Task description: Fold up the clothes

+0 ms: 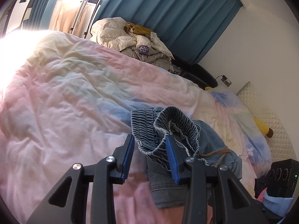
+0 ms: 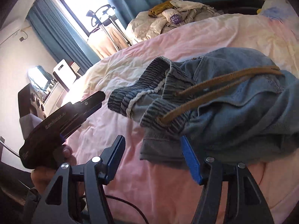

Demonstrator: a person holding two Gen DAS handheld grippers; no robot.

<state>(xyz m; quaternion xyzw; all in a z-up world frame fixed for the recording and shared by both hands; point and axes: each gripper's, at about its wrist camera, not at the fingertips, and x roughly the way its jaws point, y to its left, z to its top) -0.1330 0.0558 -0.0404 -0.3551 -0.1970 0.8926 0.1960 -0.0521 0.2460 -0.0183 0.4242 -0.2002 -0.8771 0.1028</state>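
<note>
both grippers wide: left gripper and right gripper at denim shorts, lower centre; pink bed, teal curtains up top.

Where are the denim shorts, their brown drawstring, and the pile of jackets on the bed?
denim shorts (image 2: 243, 100): right wrist view, on the blue leg fabric.
brown drawstring (image 2: 214, 93): right wrist view, mid-length of a cord.
pile of jackets (image 1: 121, 35): left wrist view, on the cream quilted jacket.

Pastel duvet, rumpled cream jacket, teal curtains, quilted headboard
</note>
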